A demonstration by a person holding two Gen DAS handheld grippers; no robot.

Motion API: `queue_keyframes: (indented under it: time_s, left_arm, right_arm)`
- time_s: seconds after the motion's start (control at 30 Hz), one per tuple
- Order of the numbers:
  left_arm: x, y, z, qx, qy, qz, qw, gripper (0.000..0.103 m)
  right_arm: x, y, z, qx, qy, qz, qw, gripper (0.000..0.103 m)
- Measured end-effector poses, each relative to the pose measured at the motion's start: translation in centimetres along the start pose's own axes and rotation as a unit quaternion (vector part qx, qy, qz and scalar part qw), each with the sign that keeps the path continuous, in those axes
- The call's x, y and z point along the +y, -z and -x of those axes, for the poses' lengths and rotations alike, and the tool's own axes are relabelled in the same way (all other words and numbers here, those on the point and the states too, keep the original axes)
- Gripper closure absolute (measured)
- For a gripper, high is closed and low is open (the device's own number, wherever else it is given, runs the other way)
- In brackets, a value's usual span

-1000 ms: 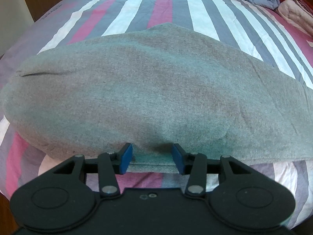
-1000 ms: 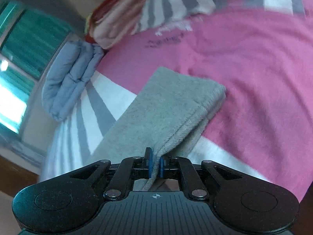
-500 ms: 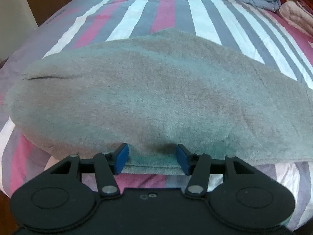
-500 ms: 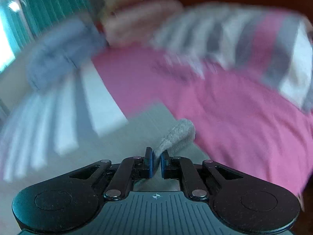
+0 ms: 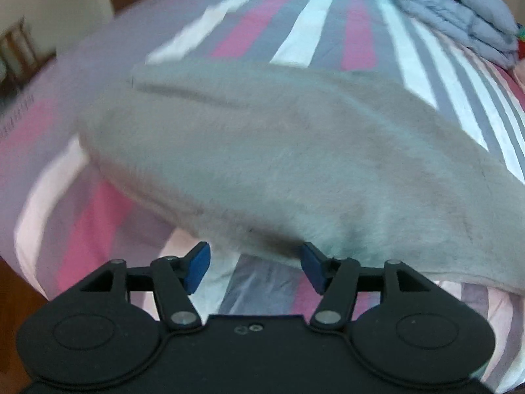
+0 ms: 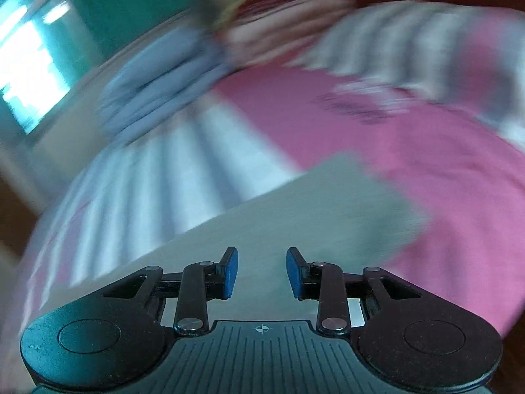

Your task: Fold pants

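- Where the right wrist view is smeared by motion blur, edges of everything past the fingers are soft, and the far end of the bed dissolves into streaks of pink, white and grey.
- Folded bedding at the top of that view shows only as a blue-grey smudge beside a pink-and-red one; what either is made of cannot be told there.
- A bright window with teal around it sits at the upper left, cut by the frame edge.
- Sharper, the left wrist view shows the pants as a fuzzy grey, fleece-like slab lying flat on the bed's striped sheet, its right end running out of frame.
- Its near edge is rounded and thick, casting a dark shadow just ahead of the left gripper.
- The left gripper's blue-padded fingers stand wide apart, just short of that near edge, holding nothing.
- The right gripper hangs over the pants, its fingers parted with only grey cloth seen between them, gripping nothing.
- A quilted grey-blue blanket, folded in puffy layers, lies at the far right corner, partly cropped.
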State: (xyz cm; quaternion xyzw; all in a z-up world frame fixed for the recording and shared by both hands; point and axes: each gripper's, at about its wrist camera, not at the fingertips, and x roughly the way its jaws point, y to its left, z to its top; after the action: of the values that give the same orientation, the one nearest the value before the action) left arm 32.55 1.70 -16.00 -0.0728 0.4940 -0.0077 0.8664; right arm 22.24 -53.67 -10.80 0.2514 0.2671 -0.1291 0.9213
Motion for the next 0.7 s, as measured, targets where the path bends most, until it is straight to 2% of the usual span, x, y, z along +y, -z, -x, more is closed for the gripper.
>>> queue_keyframes:
  time_s: [0.03,0.07,0.13,0.17,0.23,0.3,0.37,0.47,0.5,0.57,0.63,0.7]
  left_arm:
    - [0.6,0.0,-0.4,0.011,0.008,0.018,0.9997,0.049]
    - [1.2,-0.2,-0.4,0.02,0.016,0.035,0.9991,0.054]
    - [1.7,-1.0,0.9,-0.007,0.027,0.048,0.9984,0.055]
    - [1.8,-1.8,1.8,-0.032,0.021,0.046,0.9982,0.053]
    - [1.8,-3.3,1.9,-0.045,0.01,0.038,0.9982,0.051]
    - [1.7,-4.3,0.3,-0.026,0.002,0.024,0.9994,0.051]
    - [1.8,-4.2,-1.5,-0.014,-0.026,0.007,0.9995,0.051]
    - [1.9,-3.1,-2.3,-0.018,-0.054,-0.017,0.9983,0.044]
    - [2.0,-2.8,-2.4,-0.016,-0.063,-0.017,0.9978,0.033]
    - [3.0,-2.6,-3.0,-0.005,-0.055,0.009,0.9984,0.029]
    - [3.5,-2.8,-2.9,0.002,-0.048,0.025,0.9985,0.028]
    - [3.2,-2.9,-2.4,-0.006,-0.056,0.013,0.9983,0.032]
  right_arm:
    - [1.8,0.6,-0.9,0.017,-0.023,0.021,0.999,0.07]
    - [3.6,1.2,-2.0,0.036,-0.044,0.041,0.998,0.07]
    - [6.6,2.5,-4.1,0.064,-0.065,0.069,0.993,0.07]
    - [8.0,2.9,-5.1,0.069,-0.071,0.08,0.992,0.07]
    - [9.7,3.4,-6.4,0.074,-0.074,0.091,0.99,0.07]
    - [11.1,3.8,-7.9,0.09,-0.088,0.092,0.988,0.07]
    - [12.8,4.9,-9.2,0.113,-0.102,0.114,0.982,0.07]
    - [14.1,6.5,-11.4,0.126,-0.084,0.162,0.975,0.07]
    - [14.0,6.4,-12.1,0.121,-0.073,0.165,0.976,0.07]
    - [13.3,5.6,-13.6,0.118,-0.06,0.159,0.978,0.071]
    - [12.8,4.4,-15.2,0.106,-0.037,0.142,0.983,0.085]
    - [13.1,3.4,-16.7,0.1,-0.023,0.153,0.983,0.088]
